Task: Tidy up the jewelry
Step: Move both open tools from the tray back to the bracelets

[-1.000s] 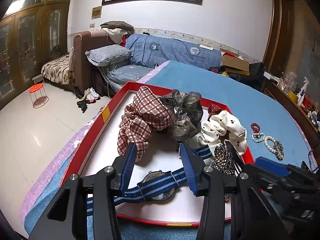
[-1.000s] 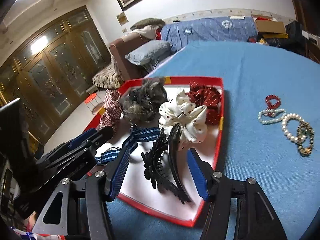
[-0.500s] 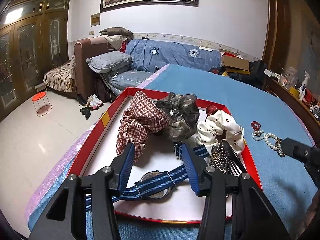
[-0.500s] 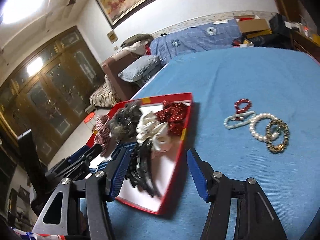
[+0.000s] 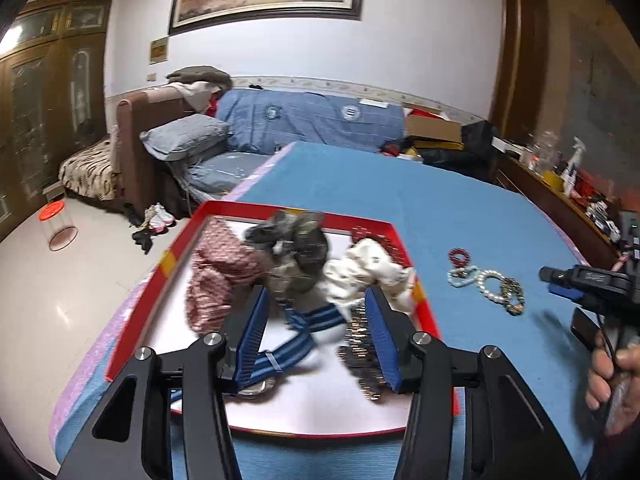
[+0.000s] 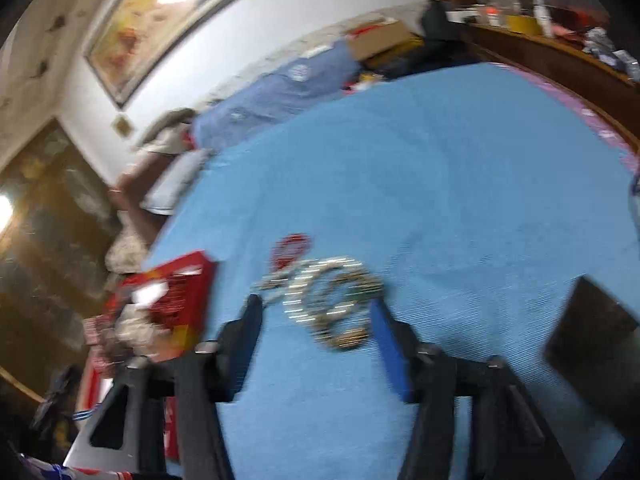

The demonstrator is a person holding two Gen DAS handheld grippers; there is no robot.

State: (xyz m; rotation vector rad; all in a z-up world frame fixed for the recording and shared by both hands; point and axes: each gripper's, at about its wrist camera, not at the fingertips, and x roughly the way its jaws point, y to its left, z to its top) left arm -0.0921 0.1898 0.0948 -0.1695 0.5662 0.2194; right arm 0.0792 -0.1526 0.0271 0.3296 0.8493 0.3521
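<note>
A red-rimmed white tray (image 5: 280, 210) on the blue cloth holds plaid (image 5: 216, 272), grey (image 5: 296, 248) and white dotted (image 5: 372, 268) scrunchies, a sparkly hair clip (image 5: 360, 344) and a blue-striped watch (image 5: 296, 344). My left gripper (image 5: 316, 320) hovers over the watch, open, its pads clear of the strap. To the right of the tray lie a red bracelet (image 6: 290, 250), a pearl bracelet (image 6: 320, 292) and a dark gold one (image 6: 352, 312). My right gripper (image 6: 316, 320) is just short of them, jaws closing, nothing pressed between the pads. It also shows from the side as the right gripper (image 5: 580, 280), held by a hand (image 5: 608, 364).
The blue cloth (image 5: 400, 200) stretches far beyond the bracelets. A dark flat shape (image 6: 588, 332) lies on it at the right. A sofa with pillows (image 5: 184, 140) stands past the far edge, and a wooden shelf with bottles (image 5: 560, 172) runs along the right.
The right gripper swung from the tray's hair clips rightward to the bracelets, rolled, and narrowed its jaws. The left gripper lifted and drew back a little over the watch.
</note>
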